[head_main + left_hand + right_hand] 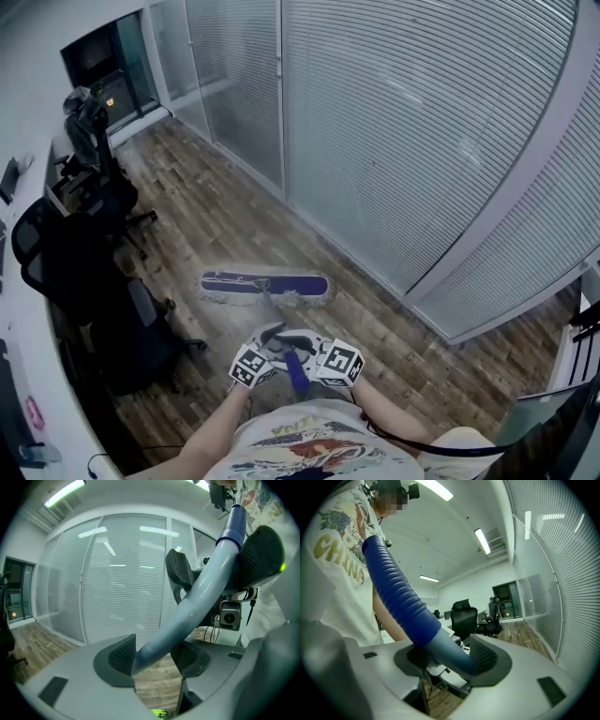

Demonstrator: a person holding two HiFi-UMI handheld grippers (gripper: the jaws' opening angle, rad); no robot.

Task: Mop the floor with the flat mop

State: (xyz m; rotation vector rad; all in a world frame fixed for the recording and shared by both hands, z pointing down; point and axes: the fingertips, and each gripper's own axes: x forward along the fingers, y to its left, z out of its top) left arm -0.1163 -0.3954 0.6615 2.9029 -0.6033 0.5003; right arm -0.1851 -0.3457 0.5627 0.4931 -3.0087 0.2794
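Your left gripper (265, 349) and right gripper (319, 352) sit side by side just in front of your chest, both on the mop handle (197, 602). In the left gripper view the fingers (123, 654) stand fairly wide, but the pale grey handle fills the space between them and both pads press on it. In the right gripper view the fingers (485, 657) clamp the same handle just below its ribbed blue sleeve (393, 592), which runs up towards your shirt. The handle slants away from you down to the mop head (265, 286), which lies flat on the wooden floor (234, 216). The head lies crosswise ahead of you, near the glass wall (394, 122) with its blinds. Black office chairs (103, 309) stand well off to your left.
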